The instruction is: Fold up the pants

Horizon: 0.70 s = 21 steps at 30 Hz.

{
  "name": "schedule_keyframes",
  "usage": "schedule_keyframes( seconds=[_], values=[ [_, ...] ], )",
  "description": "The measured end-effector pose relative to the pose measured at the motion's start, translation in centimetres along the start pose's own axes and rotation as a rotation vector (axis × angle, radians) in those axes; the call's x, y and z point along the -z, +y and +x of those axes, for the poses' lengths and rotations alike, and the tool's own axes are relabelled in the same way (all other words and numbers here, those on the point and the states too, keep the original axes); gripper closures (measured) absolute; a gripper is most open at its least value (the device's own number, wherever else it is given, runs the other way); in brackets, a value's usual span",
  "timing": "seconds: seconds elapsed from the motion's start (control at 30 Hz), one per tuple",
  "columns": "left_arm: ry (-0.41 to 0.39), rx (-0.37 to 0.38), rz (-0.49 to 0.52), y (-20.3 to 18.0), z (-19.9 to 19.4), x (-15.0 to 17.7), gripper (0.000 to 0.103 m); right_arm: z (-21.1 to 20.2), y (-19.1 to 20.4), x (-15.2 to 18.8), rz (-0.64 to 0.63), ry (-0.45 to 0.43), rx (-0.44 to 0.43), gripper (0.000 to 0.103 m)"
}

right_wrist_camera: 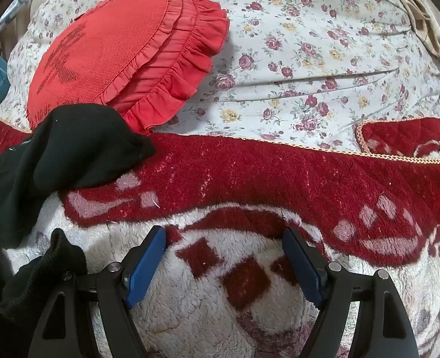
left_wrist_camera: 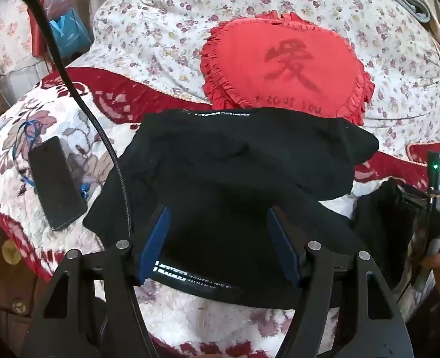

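A red-and-white fleece blanket [right_wrist_camera: 249,298] is covering the bed, with a floral quilt [right_wrist_camera: 324,44] lying across the top of both frames. The black pants [left_wrist_camera: 234,179] are lying bunched mid-frame below a red heart cushion [left_wrist_camera: 285,62]. The left gripper [left_wrist_camera: 220,238] is hovering over them, jaws apart; the right gripper [right_wrist_camera: 224,265] is gaping over bare blanket. Only the left view is showing a phone [left_wrist_camera: 55,182] at left; its waistband lettering is staying illegible.
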State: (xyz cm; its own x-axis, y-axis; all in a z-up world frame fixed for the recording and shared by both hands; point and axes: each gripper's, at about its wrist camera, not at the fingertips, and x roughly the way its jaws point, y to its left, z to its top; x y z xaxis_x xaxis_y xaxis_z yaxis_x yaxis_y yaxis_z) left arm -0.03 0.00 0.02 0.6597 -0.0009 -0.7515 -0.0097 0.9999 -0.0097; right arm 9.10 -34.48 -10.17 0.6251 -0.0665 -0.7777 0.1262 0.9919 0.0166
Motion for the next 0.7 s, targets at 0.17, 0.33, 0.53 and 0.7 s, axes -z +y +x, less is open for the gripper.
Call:
schedule_keyframes(
  seconds=[0.17,0.33,0.53,0.7],
  values=[
    [-0.006,0.034,-0.002,0.0,-0.3,0.3,0.036,0.0,0.0,0.0,-0.006,0.001,0.002,0.025],
    [0.000,0.031,-0.002,1.4,-0.9,0.5,0.036,-2.1,-1.1,0.7,-0.004,0.038,-0.031,0.025],
    [0.011,0.037,-0.026,0.8,-0.5,0.4,0.036,-7.5,-0.8,2.8,0.032,0.014,-0.079,0.024],
    [0.004,0.035,-0.019,0.6,-0.9,0.4,0.036,-10.6,0.6,2.9,0.015,-0.024,-0.078,0.022]
  ],
)
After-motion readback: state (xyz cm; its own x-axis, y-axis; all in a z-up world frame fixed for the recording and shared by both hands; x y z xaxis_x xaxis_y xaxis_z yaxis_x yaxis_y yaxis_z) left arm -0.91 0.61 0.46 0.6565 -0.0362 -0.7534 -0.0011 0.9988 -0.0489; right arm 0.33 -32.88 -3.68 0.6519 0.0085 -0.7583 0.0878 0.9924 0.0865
